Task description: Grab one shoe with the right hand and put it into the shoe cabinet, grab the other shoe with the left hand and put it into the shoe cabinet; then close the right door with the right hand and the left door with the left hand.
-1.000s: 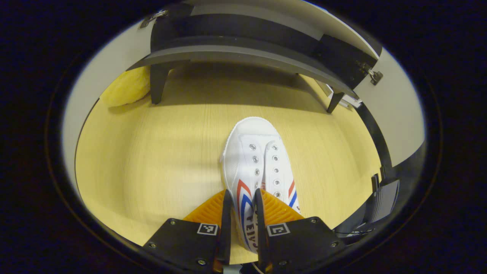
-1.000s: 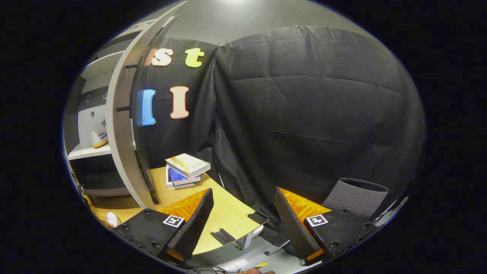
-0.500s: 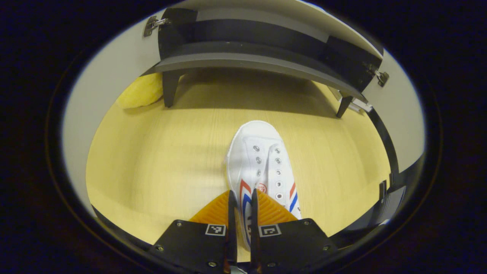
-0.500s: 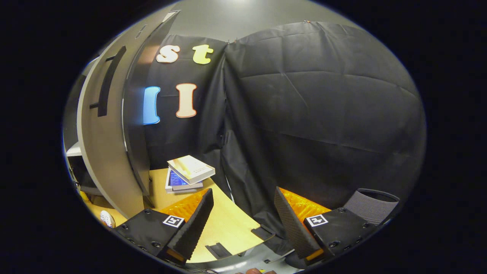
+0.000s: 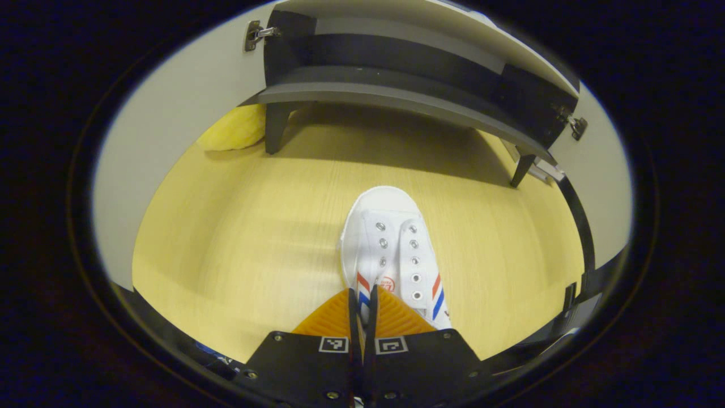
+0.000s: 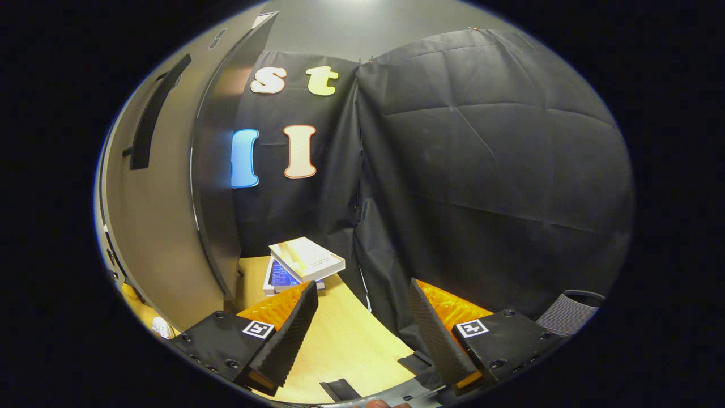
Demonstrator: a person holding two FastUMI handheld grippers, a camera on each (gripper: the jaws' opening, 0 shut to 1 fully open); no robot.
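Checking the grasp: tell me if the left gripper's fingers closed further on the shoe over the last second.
Yes. The left gripper fingers have drawn closer together, pinching the white shoe near its striped side, still on the wooden tabletop.

The right gripper (image 6: 362, 317) has its jaws wide apart with nothing between them, hovering over the table (image 6: 340, 345). A cabinet door (image 6: 164, 215) with a dark handle (image 6: 150, 122) stands at left. Stacked books (image 6: 303, 263) lie on the table beside it, against the black cloth wall (image 6: 487, 181).
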